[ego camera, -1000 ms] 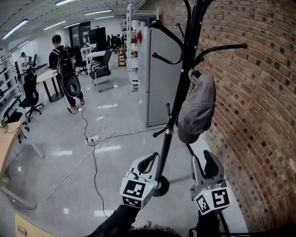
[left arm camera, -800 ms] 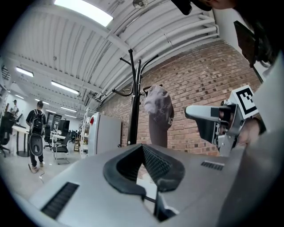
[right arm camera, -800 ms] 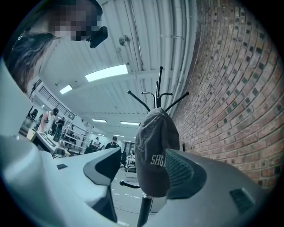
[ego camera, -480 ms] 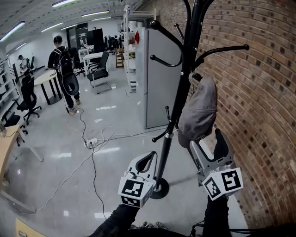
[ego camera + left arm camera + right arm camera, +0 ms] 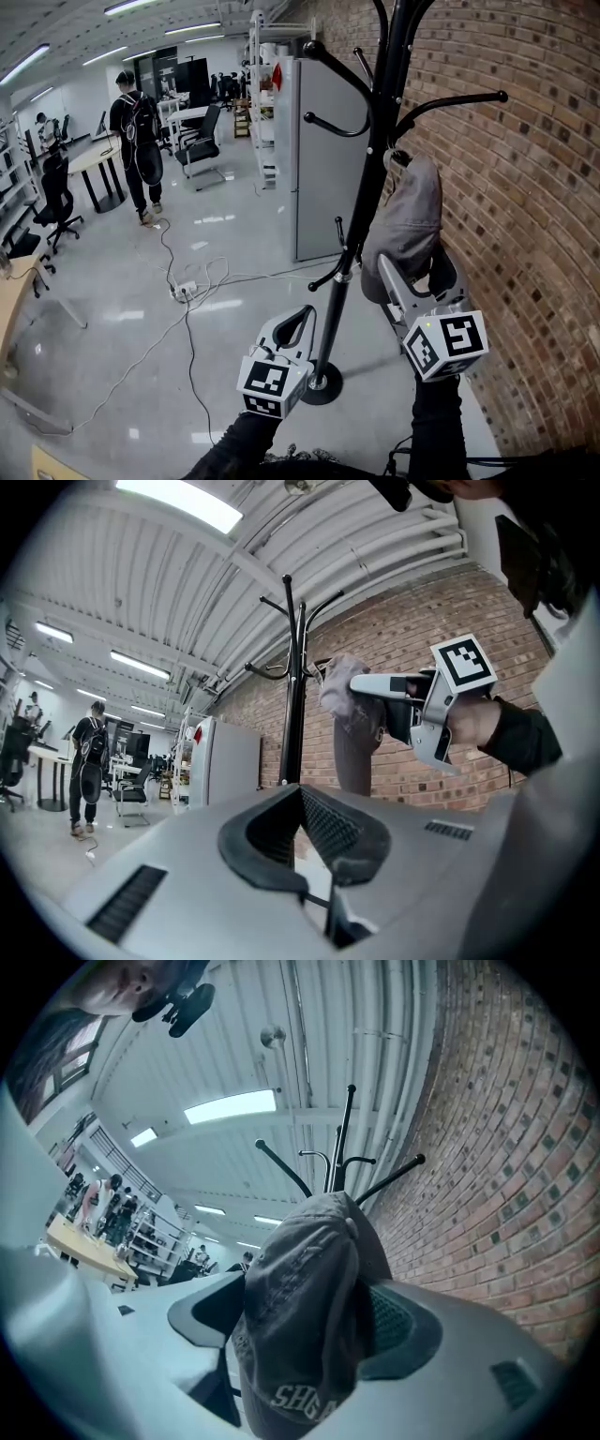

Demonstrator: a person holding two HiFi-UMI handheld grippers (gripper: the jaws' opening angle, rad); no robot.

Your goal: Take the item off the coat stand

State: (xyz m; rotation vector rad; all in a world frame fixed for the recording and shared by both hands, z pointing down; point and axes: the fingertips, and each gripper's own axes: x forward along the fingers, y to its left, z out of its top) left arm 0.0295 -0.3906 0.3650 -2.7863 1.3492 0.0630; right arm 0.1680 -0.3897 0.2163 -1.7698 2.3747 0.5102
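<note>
A grey cap hangs from a hook of the black coat stand beside the brick wall. My right gripper is raised to the cap's lower part, and its jaws, which have just been opening, stand wide on either side of the cap. The right gripper view has the cap filling the gap between the pads of the right gripper, with no visible squeeze. My left gripper is held lower, left of the pole, shut and empty. From the left gripper I see the stand and cap.
The stand's round base sits on the glossy floor. A grey cabinet stands behind the pole and a brick wall is close on the right. Cables trail across the floor. A person with a backpack stands far off near desks and chairs.
My right gripper rose from below the cap up to it and its jaws spread wide around the cap's lower part. The left gripper barely shifted.
</note>
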